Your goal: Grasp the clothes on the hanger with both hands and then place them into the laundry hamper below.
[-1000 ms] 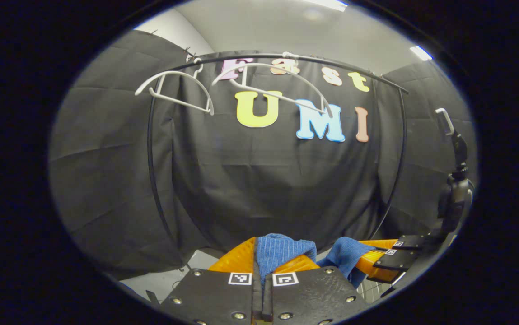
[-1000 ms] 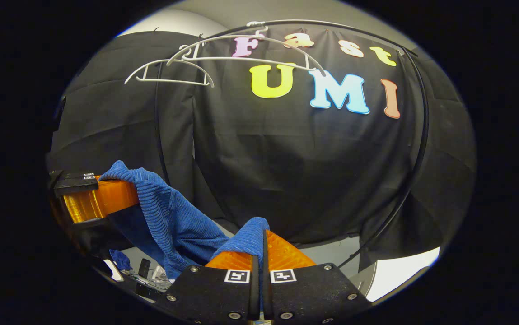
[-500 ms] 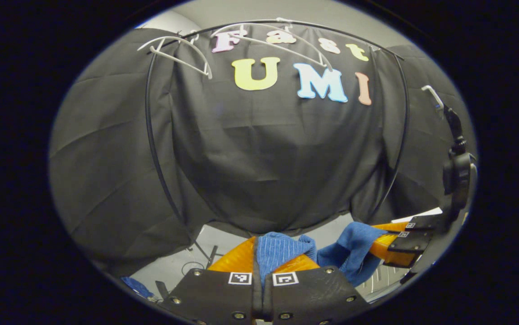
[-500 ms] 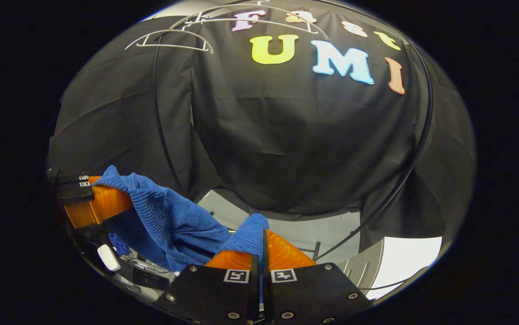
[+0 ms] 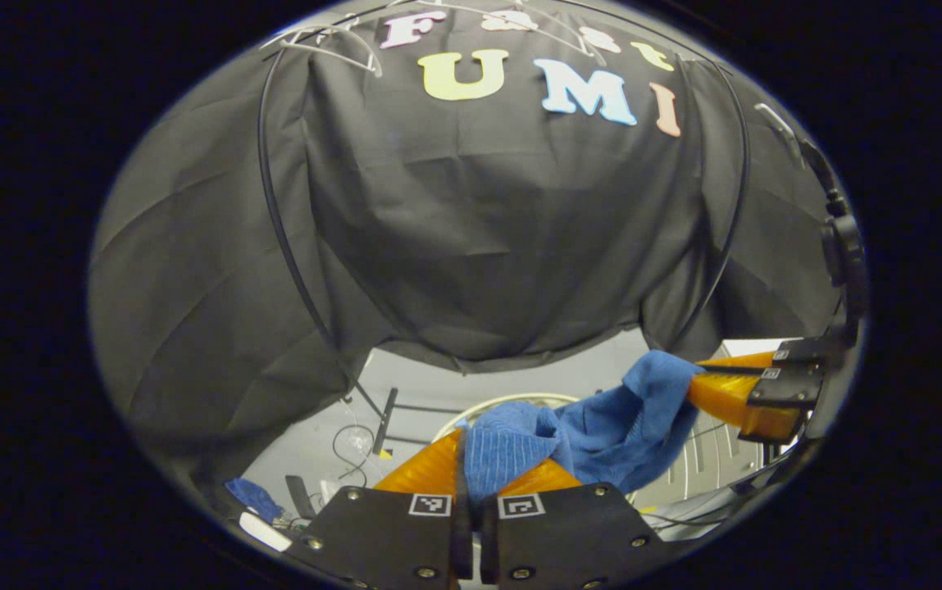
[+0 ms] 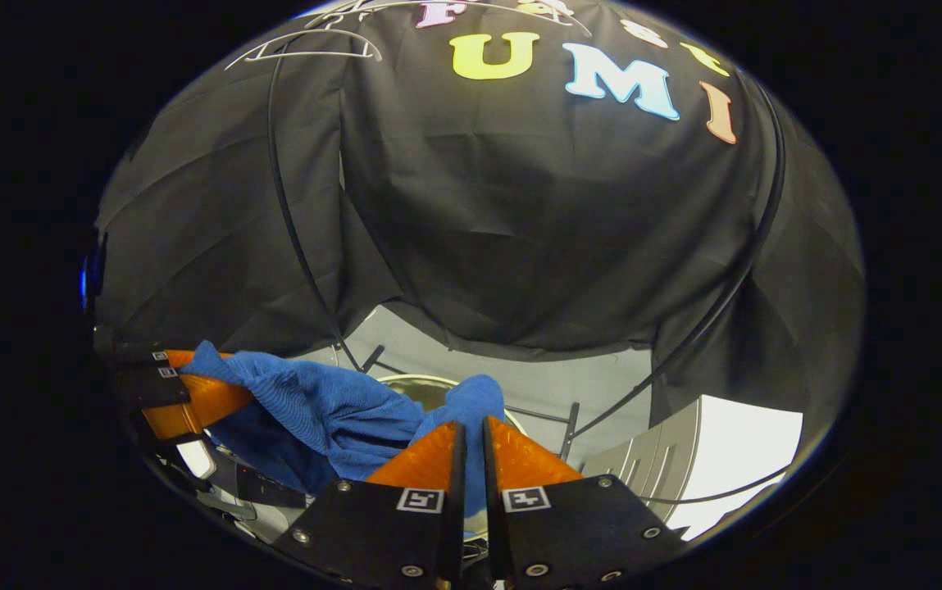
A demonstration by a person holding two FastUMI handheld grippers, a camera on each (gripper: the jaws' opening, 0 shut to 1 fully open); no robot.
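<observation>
A blue ribbed garment (image 5: 593,426) hangs stretched between both grippers, off the hangers. In the left gripper view my left gripper (image 5: 479,459) is shut on one bunched end of it, and the right gripper (image 5: 696,381) pinches the other end at the right. In the right gripper view my right gripper (image 6: 473,426) is shut on a fold of the garment (image 6: 331,410), with the left gripper (image 6: 216,381) holding it at the far left. Below the cloth shows the round pale rim of the laundry hamper (image 5: 511,401) (image 6: 405,381), partly hidden by the garment.
Two bare white hangers (image 5: 323,41) (image 6: 307,49) hang high on the black rack rail (image 5: 274,205). The rack's legs and some cables lie on the grey floor (image 5: 405,393). A small blue item (image 5: 253,496) sits low left. A pale slatted panel (image 6: 733,459) stands to the right.
Both grippers have come down with the garment still held. The hangers have slid to the top of both views, and the floor and hamper rim have come into sight below.
</observation>
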